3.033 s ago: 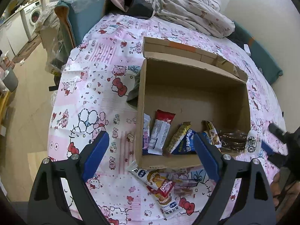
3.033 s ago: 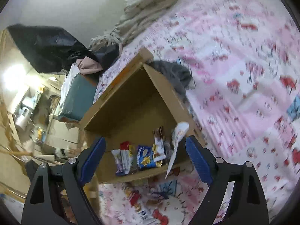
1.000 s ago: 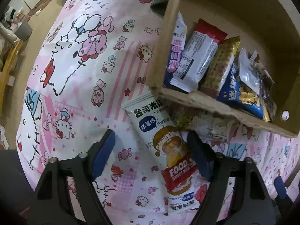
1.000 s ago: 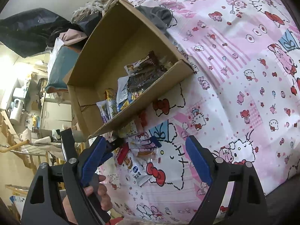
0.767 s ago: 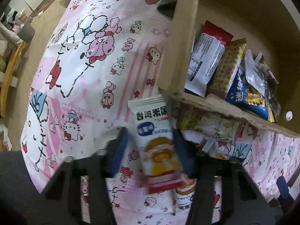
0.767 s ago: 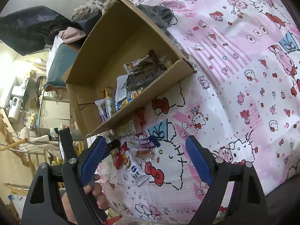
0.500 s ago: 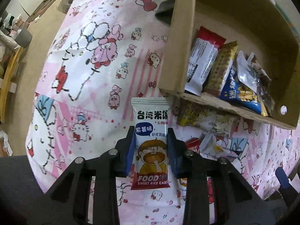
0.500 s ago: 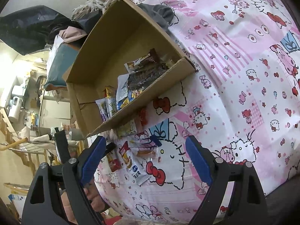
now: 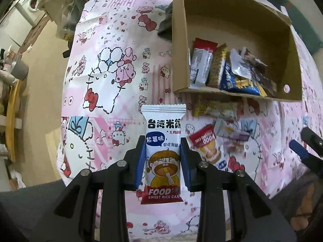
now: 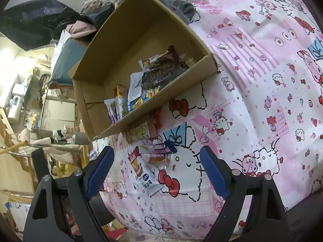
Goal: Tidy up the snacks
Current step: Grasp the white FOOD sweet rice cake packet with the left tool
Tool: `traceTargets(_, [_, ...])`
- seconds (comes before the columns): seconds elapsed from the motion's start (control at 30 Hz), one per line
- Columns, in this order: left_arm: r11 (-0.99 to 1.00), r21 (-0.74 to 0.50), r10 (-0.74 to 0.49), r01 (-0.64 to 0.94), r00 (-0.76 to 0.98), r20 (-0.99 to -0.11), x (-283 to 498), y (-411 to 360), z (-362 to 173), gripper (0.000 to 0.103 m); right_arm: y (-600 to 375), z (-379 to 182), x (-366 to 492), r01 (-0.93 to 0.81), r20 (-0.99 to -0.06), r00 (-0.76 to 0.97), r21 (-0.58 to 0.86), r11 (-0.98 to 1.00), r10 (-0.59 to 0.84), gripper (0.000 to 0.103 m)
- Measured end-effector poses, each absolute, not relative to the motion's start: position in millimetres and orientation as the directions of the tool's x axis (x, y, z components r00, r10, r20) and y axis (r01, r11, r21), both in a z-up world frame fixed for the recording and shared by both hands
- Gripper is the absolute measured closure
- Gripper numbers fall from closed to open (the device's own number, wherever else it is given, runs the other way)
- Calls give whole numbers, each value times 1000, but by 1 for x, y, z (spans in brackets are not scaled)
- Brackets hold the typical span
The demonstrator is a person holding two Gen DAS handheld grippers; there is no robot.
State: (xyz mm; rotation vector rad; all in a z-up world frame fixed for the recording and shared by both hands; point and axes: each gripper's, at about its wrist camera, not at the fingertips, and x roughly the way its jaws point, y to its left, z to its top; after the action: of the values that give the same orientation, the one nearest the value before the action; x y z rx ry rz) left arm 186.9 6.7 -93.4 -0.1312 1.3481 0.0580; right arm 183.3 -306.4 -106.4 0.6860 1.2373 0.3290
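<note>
My left gripper [image 9: 163, 162] is shut on a white sweet rice cake packet [image 9: 163, 153] and holds it upright above the pink cartoon-print cloth [image 9: 105, 84]. A cardboard box [image 9: 238, 95] with several snack packets inside stands up and to the right. More loose packets [image 9: 210, 147] lie on the cloth in front of the box. In the right wrist view my right gripper [image 10: 156, 172] stands open above the loose packets [image 10: 141, 167], touching nothing. The box [image 10: 141, 113] lies beyond them.
A dark cloth [image 9: 165, 30] lies at the box's far left corner. The cloth-covered surface drops off at the left to a wooden floor [image 9: 40, 64] with a washing machine [image 9: 30, 2] and clutter. Bedding is piled behind the box [image 10: 97, 6].
My left gripper closed on the rice cake packet that lay in front of the box and lifted it off the cloth. My right gripper stayed put and open.
</note>
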Motion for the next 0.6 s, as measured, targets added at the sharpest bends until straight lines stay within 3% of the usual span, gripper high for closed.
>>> traceTargets(0.17, [987,-94,-60,-132,238,-969,179,15,-87,75,-287,-128,183,123,-692,181,721,682,699,13])
traceTargets(0.37, [954,-176,-115,-242,247,-962,180,34,-92,75,-249,-145,183,76,-694,58,720,690,718,15])
traceTargets(0.47, [952,-187,-122,-243,258,-958,179,36,-86,75,-225,-153,183,27,-741,18,671,741,671,24])
traceTargets(0.53, [946,-198,-124,-255,277,-953,178,40,-80,75,-206,-159,183,-21,-796,-2,605,796,605,36])
traceTargets(0.6, [940,-201,-118,-275,289,-950,178,43,-77,75,-187,-163,183,-93,-864,1,502,860,504,37])
